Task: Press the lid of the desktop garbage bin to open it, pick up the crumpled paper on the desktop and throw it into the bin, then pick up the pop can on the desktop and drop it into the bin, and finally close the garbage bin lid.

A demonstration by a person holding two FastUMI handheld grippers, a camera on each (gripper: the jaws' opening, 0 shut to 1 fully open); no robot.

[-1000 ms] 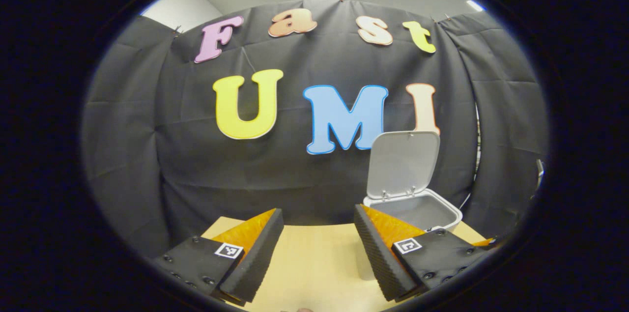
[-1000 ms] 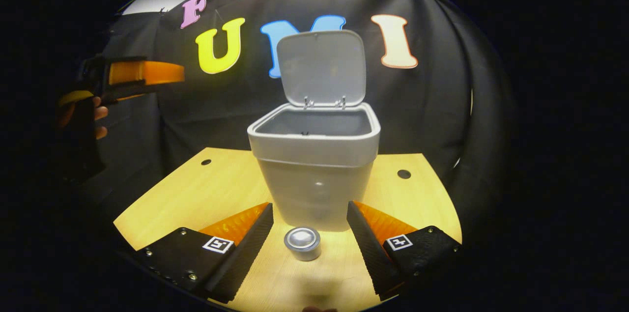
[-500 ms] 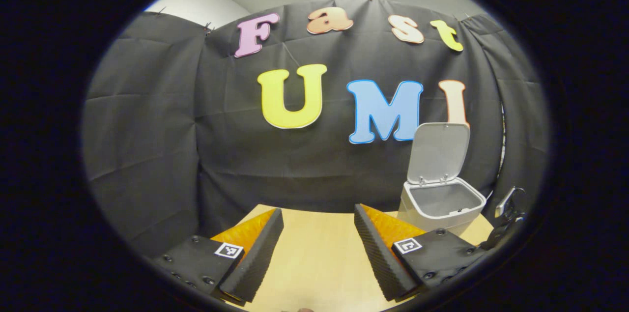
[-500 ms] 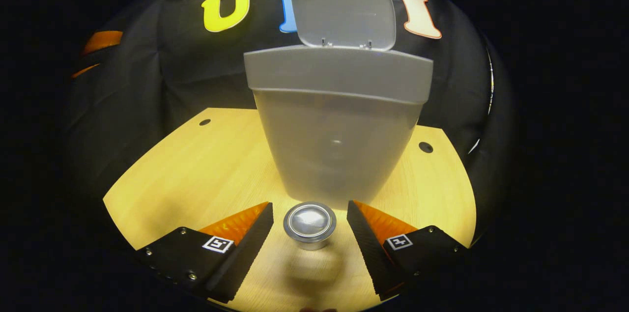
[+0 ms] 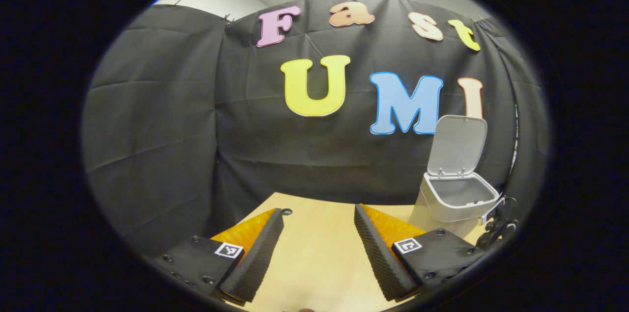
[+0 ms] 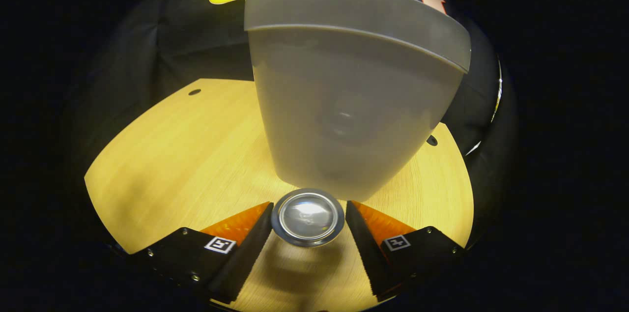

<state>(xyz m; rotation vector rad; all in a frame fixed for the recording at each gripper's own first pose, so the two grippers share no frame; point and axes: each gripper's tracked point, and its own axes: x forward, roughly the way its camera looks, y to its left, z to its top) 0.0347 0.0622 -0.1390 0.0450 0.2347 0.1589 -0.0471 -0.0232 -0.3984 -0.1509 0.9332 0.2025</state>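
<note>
Right gripper view: pop can (image 6: 308, 216) stands on the table (image 6: 186, 155) just in front of the garbage bin (image 6: 344, 96), between the right gripper (image 6: 308, 226) fingers. Left gripper view: bin (image 5: 454, 196) at far right of table (image 5: 319, 253), lid (image 5: 457, 145) raised behind its opening, booth wall behind; left gripper (image 5: 318, 243) over the table, well left of the bin

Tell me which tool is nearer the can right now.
Right. The right tool has the can between its open fingers, just before the bin. The left tool hangs open above the table, left of the bin.
</note>
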